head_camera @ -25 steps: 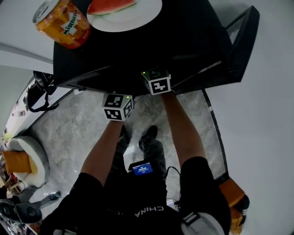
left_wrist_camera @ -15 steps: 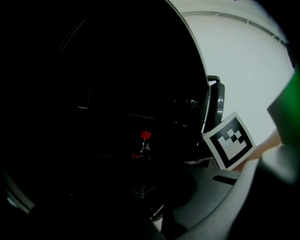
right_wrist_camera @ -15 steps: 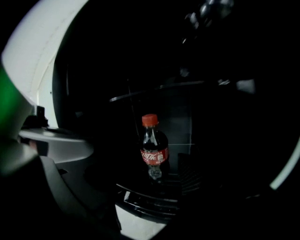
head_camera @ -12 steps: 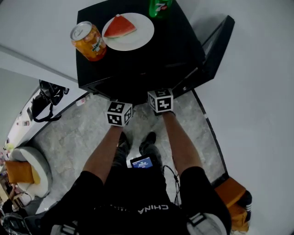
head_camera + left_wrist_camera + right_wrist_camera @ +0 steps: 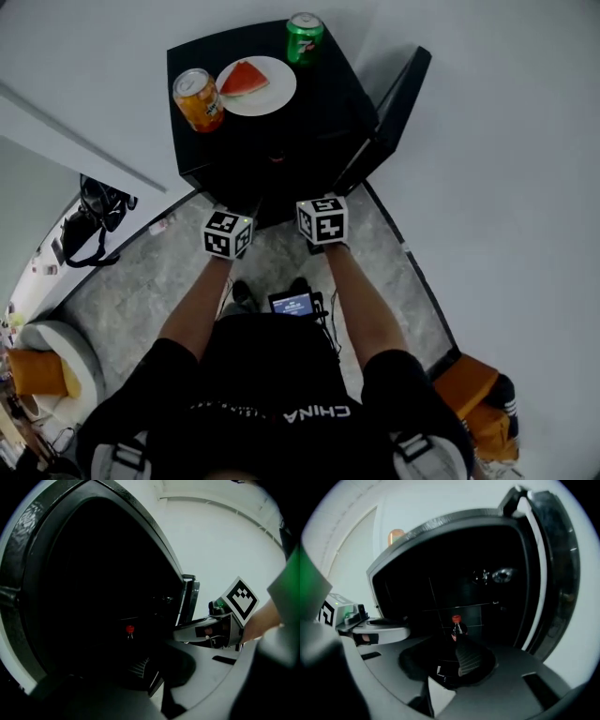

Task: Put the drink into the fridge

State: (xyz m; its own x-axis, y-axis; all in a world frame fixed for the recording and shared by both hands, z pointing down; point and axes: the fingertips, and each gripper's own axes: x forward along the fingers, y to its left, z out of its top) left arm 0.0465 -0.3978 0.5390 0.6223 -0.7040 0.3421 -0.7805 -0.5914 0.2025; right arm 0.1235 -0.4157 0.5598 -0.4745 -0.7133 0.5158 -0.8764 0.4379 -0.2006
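**Fridge** (image 5: pixel 464 559): black, low, standing against the far wall, its inside dark. Over the last second we have backed away from it. The marker cubes sat at its front edge then, and now they hang over the marbled floor (image 5: pixel 141 272), near us and clear of the cabinet.

**Door** (image 5: pixel 389 108): swung wide to the right and left open.

**Bench** (image 5: pixel 314 122): the fridge's flat top. All of it is now in sight, where a moment ago its far part was cut off.

**Left claw** (image 5: pixel 157 667): spread, with nothing between its jaws, aimed at the opening.

**Right claw** (image 5: pixel 454 665): likewise spread and empty, level with the left and just beside it.

**Plate** (image 5: pixel 279 92): white, at the middle of the bench, carrying a watermelon slice (image 5: pixel 242 77).

**Orange can** (image 5: pixel 199 98): upright, left of the plate.

**Green can** (image 5: pixel 304 37): upright, at the far right of the plate.

**Bottle** (image 5: pixel 456 629): dark, with a red cap, standing upright inside the fridge on a low level. It is well beyond both claws and touched by neither.

**Reading:** we take the bottle for the drink. It sits in the fridge and both claws have drawn back empty, so we judge the placing done. The open door is the one thing left that might need doing. The cans on the bench are untouched, and whether they are to follow we cannot tell.
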